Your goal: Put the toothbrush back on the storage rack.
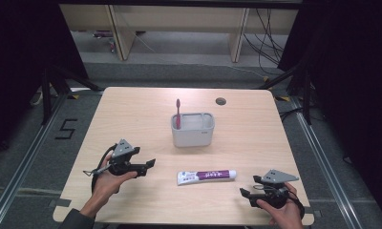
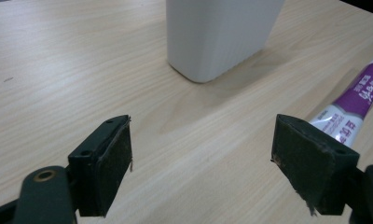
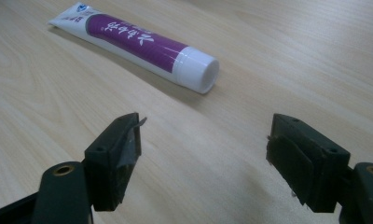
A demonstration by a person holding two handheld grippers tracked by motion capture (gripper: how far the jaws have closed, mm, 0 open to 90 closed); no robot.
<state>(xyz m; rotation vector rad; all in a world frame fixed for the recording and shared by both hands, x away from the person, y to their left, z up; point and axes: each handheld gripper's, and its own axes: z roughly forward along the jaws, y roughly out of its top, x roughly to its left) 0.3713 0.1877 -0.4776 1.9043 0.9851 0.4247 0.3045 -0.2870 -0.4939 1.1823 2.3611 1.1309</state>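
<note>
Your left gripper sits low over the left part of the wooden surface, its jaws spread wide with nothing between them. In the left gripper view they frame bare wood, with the base of the grey holder straight ahead and the crimped end of the toothpaste tube just past the right-hand jaw, not touching it. Your right gripper rests near the front right corner, jaws also wide and empty. In the right gripper view the tube's white cap lies a little beyond the jaws, facing them, with the purple body running away up and to the left. From the high view the tube lies flat on the surface between your two grippers, near the front edge, cap toward your right hand. The grey holder stands upright behind it, at the middle of the surface, with a red toothbrush standing in its left compartment
</note>
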